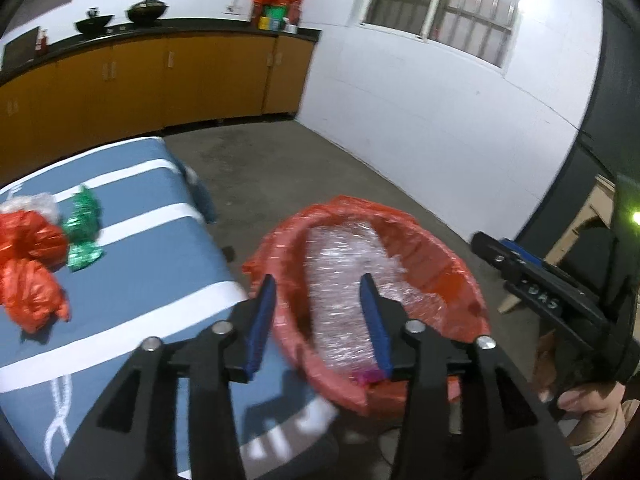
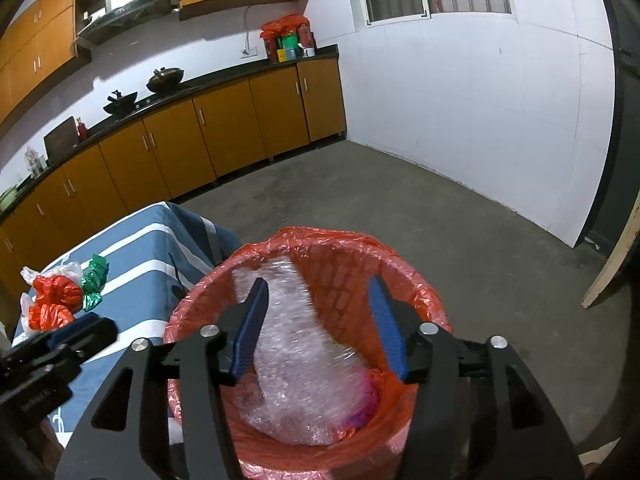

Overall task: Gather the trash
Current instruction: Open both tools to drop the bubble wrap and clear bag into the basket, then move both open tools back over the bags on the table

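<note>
A bin lined with a red bag [image 1: 424, 240] [image 2: 344, 242] stands on the floor beside the table. Crumpled bubble wrap [image 1: 340, 320] [image 2: 304, 360] lies inside it, blurred, over something pink. My left gripper [image 1: 318, 280] hangs open over the bin's left rim, nothing pressed between its blue pads. My right gripper [image 2: 318, 282] is open above the bin too, the wrap showing between and below its fingers. On the table lie crumpled red bags [image 1: 32, 244] [image 2: 56, 292], a green foil wrapper [image 1: 82, 224] [image 2: 94, 280] and a white bag [image 1: 36, 200].
The table wears a blue cloth with white stripes [image 1: 140, 248] [image 2: 140, 248], its corner touching the bin. Orange cabinets [image 2: 224, 128] with a black counter, two woks and a red bag line the far wall. A wooden board [image 2: 612, 260] leans at the right. Bare concrete floor [image 2: 400, 192] lies beyond.
</note>
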Demonstrator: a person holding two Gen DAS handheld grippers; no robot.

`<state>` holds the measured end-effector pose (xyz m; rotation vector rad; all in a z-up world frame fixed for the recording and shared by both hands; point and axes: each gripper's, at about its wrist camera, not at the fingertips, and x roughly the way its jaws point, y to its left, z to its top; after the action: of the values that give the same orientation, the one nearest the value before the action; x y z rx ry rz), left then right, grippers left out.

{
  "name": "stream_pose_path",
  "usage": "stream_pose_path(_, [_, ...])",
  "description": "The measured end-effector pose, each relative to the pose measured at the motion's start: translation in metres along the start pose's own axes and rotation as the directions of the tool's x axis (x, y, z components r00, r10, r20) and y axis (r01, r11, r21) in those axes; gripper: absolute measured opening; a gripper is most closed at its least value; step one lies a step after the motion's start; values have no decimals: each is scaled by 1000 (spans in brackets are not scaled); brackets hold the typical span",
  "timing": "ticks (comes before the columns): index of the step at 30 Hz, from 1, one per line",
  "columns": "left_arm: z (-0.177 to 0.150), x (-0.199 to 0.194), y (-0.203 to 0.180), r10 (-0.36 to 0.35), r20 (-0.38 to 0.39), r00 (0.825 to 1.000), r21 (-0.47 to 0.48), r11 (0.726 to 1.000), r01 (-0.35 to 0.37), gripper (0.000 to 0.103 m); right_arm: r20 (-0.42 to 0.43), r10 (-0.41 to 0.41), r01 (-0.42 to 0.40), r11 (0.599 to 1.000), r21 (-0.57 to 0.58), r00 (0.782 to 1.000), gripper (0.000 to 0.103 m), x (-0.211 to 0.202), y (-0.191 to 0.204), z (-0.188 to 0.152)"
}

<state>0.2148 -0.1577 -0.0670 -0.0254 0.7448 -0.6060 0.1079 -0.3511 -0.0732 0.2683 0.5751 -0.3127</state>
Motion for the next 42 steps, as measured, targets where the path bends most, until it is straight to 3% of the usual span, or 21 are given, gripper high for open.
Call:
stream_pose_path(6, [-12, -26, 29, 124, 22, 992, -7, 992, -124, 58, 10, 9, -9, 999, -41, 1000, 64, -3, 15, 2])
stream_pose_path(10, [-18, -45, 52, 216, 50, 975, -30, 976, -214, 63, 4, 45, -44, 994, -98, 999, 64, -4, 36, 0])
stream_pose_path(15, [-22, -77, 95, 314, 84, 946, -126, 945, -303, 66, -19, 114, -115, 982, -149, 993, 64, -1, 70, -3])
stream_pose_path(23, [-43, -132, 163, 494, 101, 864, -222, 857, -464, 69, -51, 248, -253, 934, -252, 967, 64, 0, 150, -7])
stream_pose_path(34, [-68, -197, 248, 663, 75, 745, -389, 707, -591, 70, -158, 434, -460, 795, -396, 887, 64, 10, 284, -31])
stream_pose_path(38, [-78, -211, 264, 688, 59, 724, -417, 676, -608, 70, -216, 458, -505, 752, -424, 862, 64, 21, 326, -49])
stream_pose_path(42, [-90, -221, 276, 700, 42, 713, -441, 654, -615, 70, -247, 446, -509, 727, -460, 860, 63, 31, 354, -64])
